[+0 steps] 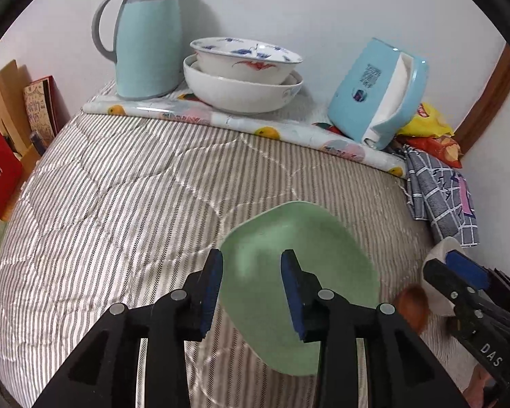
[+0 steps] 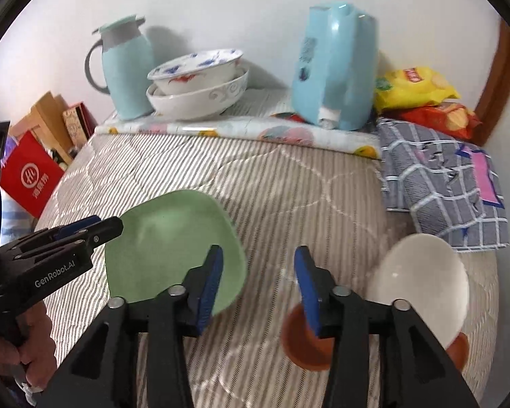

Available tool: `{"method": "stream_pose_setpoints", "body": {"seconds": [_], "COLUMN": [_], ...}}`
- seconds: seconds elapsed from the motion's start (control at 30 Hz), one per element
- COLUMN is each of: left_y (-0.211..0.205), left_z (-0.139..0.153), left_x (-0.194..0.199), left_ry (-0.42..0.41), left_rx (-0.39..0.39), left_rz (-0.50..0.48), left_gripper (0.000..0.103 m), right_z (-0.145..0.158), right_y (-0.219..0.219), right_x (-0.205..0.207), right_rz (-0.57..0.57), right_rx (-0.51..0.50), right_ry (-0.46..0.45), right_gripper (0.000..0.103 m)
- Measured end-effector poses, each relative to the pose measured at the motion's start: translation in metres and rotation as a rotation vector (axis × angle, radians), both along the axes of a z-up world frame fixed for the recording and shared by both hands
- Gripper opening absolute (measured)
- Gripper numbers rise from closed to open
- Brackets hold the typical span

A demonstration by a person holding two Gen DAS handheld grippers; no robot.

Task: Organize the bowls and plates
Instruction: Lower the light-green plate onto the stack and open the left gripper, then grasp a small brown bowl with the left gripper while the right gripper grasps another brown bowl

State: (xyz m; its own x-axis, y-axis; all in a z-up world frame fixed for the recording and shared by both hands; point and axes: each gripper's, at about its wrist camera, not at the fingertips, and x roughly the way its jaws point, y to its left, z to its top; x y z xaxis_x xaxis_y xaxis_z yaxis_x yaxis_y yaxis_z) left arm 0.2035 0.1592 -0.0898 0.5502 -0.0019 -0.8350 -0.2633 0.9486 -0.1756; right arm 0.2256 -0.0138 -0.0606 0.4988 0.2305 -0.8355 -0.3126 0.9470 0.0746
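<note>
Nearest the right wrist camera, the right hand-held gripper (image 2: 258, 284) points forward and slightly down over the striped bed (image 2: 289, 187), its blue-padded fingers spread wide and holding nothing. Just right of the green plate (image 2: 173, 248), under this gripper, lies a small brown dish (image 2: 301, 346), and beyond that dish a white bowl (image 2: 421, 282) sits tilted on a second brown piece.

From the left wrist view, the left hand-held gripper (image 1: 251, 289) hovers low over the green plate (image 1: 299, 278), its fingers also spread apart with the plate's near-left edge showing between them; whether a pad touches the rim cannot be told. In the right wrist view this gripper comes in flat from the left, its tip at the plate's left rim, and a hand (image 2: 27, 346) grips its handle.

Right of the green plate, further back, a grey checked cloth (image 2: 442, 187) lies folded. Behind the plate, along the wall, two stacked patterned bowls (image 1: 243, 74) rest on a fruit-print cover, with a pale blue jug (image 1: 146, 34) to their left and a blue tissue box (image 1: 377, 91) to their right.
</note>
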Motion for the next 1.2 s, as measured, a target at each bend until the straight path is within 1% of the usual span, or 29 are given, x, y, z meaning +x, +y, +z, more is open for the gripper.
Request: {"method": "stream_pose_setpoints", "body": {"seconds": [0.1, 0.3, 0.37, 0.4, 0.47, 0.53, 0.63, 0.73, 0.87, 1.03, 1.2], "left_y": [-0.013, -0.048, -0.060, -0.067, -0.078, -0.091, -0.111, -0.129, -0.144, -0.161, -0.169], "left_z": [0.011, 0.023, 0.024, 0.024, 0.023, 0.023, 0.021, 0.016, 0.006, -0.004, -0.024], "left_x": [-0.005, -0.015, -0.016, -0.016, -0.017, -0.017, -0.020, -0.019, -0.021, -0.021, -0.017], "left_ry": [-0.022, -0.045, -0.045, -0.049, -0.042, -0.034, -0.036, -0.021, 0.009, 0.021, 0.051], "left_rx": [0.017, 0.058, 0.052, 0.034, 0.019, 0.018, 0.025, 0.034, 0.027, 0.043, 0.009], "left_rz": [-0.005, -0.010, -0.030, -0.052, -0.066, -0.088, -0.108, -0.120, -0.122, -0.120, -0.101], "left_gripper": [0.034, 0.034, 0.034, 0.034, 0.034, 0.034, 0.034, 0.034, 0.034, 0.034, 0.034], "right_z": [0.012, 0.027, 0.028, 0.029, 0.031, 0.032, 0.032, 0.028, 0.017, -0.001, -0.025], "right_y": [-0.025, -0.074, -0.090, -0.097, -0.115, -0.131, -0.157, -0.179, -0.201, -0.227, -0.245], "right_x": [-0.009, -0.024, -0.028, -0.030, -0.036, -0.043, -0.051, -0.057, -0.063, -0.068, -0.070], "right_rz": [-0.043, -0.113, -0.132, -0.141, -0.166, -0.192, -0.220, -0.244, -0.272, -0.298, -0.313], "right_rx": [0.020, 0.019, 0.028, 0.032, 0.033, 0.023, 0.034, 0.037, 0.031, 0.032, 0.019], "right_ry": [-0.036, -0.074, -0.064, -0.061, -0.070, -0.082, -0.075, -0.058, -0.041, -0.025, 0.018], "right_gripper": [0.052, 0.053, 0.053, 0.053, 0.053, 0.053, 0.053, 0.053, 0.053, 0.053, 0.053]}}
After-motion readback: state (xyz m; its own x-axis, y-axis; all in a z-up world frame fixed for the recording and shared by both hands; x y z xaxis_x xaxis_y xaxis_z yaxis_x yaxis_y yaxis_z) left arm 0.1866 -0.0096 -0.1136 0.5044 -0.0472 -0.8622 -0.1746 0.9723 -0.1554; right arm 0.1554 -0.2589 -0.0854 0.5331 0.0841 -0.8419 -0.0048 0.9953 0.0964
